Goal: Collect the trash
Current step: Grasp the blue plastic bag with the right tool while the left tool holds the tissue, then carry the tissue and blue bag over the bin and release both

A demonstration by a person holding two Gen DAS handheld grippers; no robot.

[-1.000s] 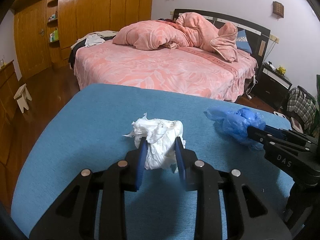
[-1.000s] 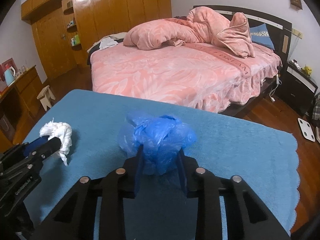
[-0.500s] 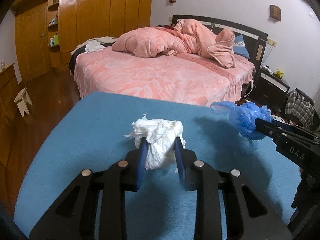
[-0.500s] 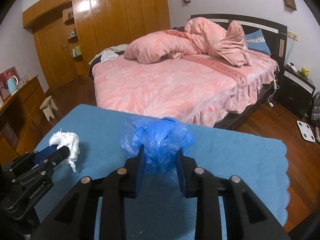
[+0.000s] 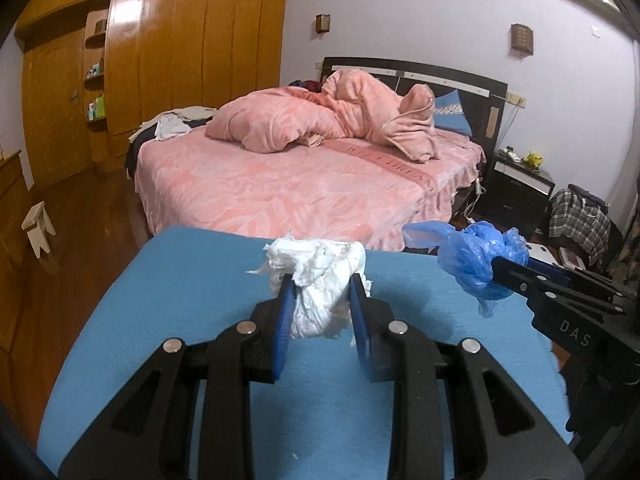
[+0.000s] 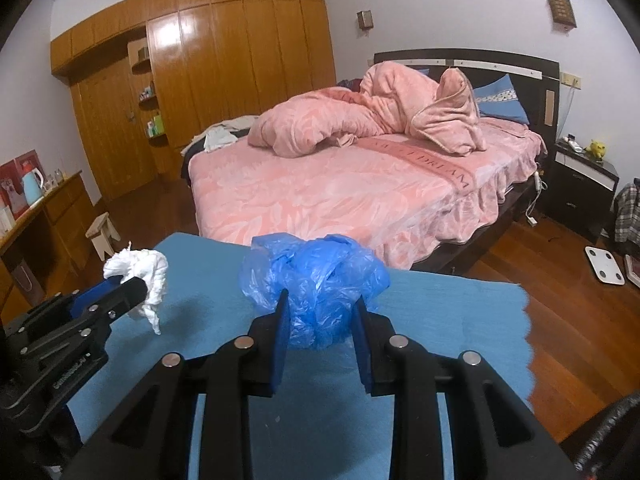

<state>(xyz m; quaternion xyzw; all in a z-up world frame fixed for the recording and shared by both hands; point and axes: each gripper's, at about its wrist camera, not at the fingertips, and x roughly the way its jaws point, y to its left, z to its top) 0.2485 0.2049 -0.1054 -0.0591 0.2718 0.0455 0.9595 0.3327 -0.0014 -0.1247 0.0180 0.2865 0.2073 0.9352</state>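
Above the blue cloth [image 5: 192, 280], left tool [image 5: 320, 300] grips white tissue [image 5: 316, 272]; right tool [image 6: 320, 312] grips blue bag [image 6: 316, 276].

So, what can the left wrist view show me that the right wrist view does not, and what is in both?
Only the left wrist view shows the plaid bag on the floor at right. Only the right wrist view shows the blue kettle on the wooden sideboard and the white scale on the floor. Both show the left tool shut on white crumpled paper, the right tool shut on a blue plastic bag, the blue cloth and the pink bed.
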